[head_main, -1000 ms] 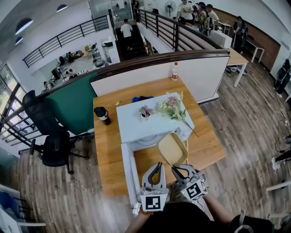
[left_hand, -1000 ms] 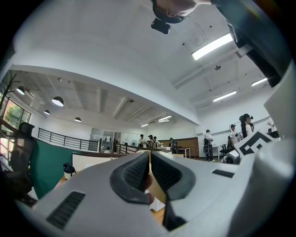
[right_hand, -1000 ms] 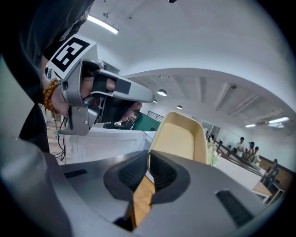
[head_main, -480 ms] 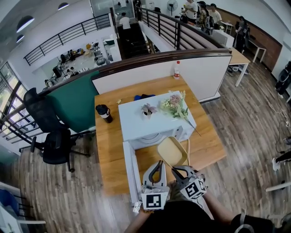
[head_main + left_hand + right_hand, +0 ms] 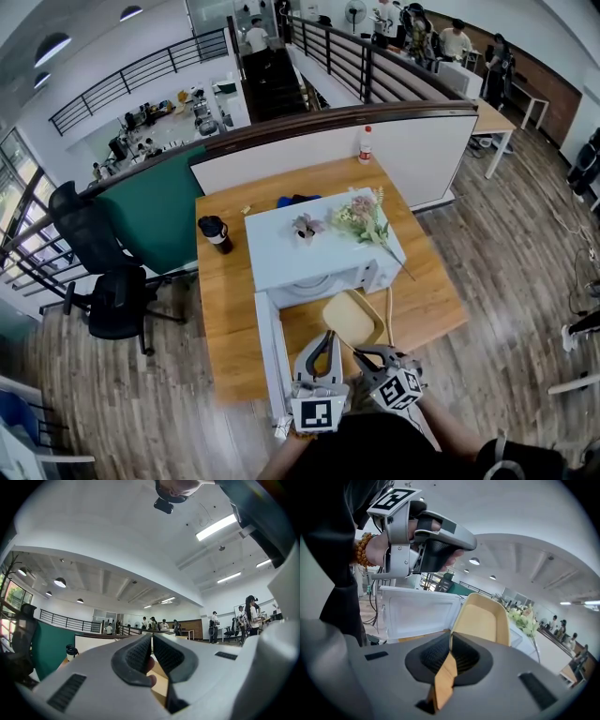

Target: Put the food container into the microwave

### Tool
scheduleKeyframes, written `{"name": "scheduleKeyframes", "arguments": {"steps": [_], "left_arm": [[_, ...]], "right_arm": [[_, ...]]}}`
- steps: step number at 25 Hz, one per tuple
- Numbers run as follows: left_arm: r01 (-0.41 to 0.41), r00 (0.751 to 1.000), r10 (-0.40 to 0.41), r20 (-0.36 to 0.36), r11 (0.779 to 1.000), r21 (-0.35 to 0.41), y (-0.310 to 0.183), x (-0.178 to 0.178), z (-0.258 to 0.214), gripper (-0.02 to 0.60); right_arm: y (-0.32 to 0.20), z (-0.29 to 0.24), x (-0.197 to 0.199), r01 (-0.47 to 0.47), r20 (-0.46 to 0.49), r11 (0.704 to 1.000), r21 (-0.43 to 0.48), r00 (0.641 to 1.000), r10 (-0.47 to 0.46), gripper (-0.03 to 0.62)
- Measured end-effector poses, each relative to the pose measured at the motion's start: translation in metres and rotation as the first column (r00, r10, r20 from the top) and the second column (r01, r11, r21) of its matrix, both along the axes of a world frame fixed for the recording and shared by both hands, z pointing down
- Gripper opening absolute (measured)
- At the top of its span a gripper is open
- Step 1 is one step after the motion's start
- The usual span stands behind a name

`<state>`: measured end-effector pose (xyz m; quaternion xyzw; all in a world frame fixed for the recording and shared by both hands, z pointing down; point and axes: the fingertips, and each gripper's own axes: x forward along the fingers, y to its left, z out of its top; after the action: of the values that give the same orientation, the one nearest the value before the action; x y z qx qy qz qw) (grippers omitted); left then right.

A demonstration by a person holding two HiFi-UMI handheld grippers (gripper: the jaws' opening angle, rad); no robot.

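Right gripper (image 5: 451, 638) jaws apparently clamp container (image 5: 480, 620) rim.

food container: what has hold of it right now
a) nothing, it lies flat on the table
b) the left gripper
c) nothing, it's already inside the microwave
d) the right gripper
d: in the right gripper view the right gripper has its jaws closed on the rim of the tan food container, which is held tilted in front of the open microwave, not yet inside it.

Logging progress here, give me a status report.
Right gripper shut on food container rim. Left gripper shut, empty. Microwave door open, no obstruction seen.
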<state>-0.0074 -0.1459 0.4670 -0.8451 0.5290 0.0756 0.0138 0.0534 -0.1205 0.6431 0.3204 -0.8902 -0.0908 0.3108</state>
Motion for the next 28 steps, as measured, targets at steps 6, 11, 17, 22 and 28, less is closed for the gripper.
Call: {"name": "scheduleKeyframes", "arguments": {"steps": [6, 11, 17, 22, 28], "left_arm": [[-0.002, 1.000, 0.002, -0.001, 1.000, -0.015, 0.000, -0.001, 0.002, 0.028], [0.001, 1.000, -0.001, -0.002, 1.000, -0.008, 0.000, -0.002, 0.002, 0.028], [0.012, 1.000, -0.012, -0.001, 1.000, -0.019, -0.001, -0.008, 0.004, 0.028], [0.017, 1.000, -0.017, 0.002, 1.000, -0.016, -0.002, -0.010, 0.003, 0.028], [0.029, 1.000, -0.029, 0.000, 0.999, -0.021, -0.001, -0.014, 0.002, 0.028]], "right_arm": [[0.002, 0.011, 0.000, 0.005, -0.015, 1.000, -0.023, 1.000, -0.005, 0.021], [0.004, 0.019, -0.002, 0.020, -0.032, 0.999, -0.039, 0.999, -0.021, 0.021], [0.003, 0.025, -0.008, 0.035, -0.041, 0.998, -0.054, 0.998, -0.038, 0.021], [-0.002, 0.028, -0.012, 0.047, -0.047, 0.997, -0.054, 0.998, -0.049, 0.021], [-0.011, 0.033, -0.014, 0.053, -0.058, 0.997, -0.052, 0.997, -0.056, 0.021]]}}
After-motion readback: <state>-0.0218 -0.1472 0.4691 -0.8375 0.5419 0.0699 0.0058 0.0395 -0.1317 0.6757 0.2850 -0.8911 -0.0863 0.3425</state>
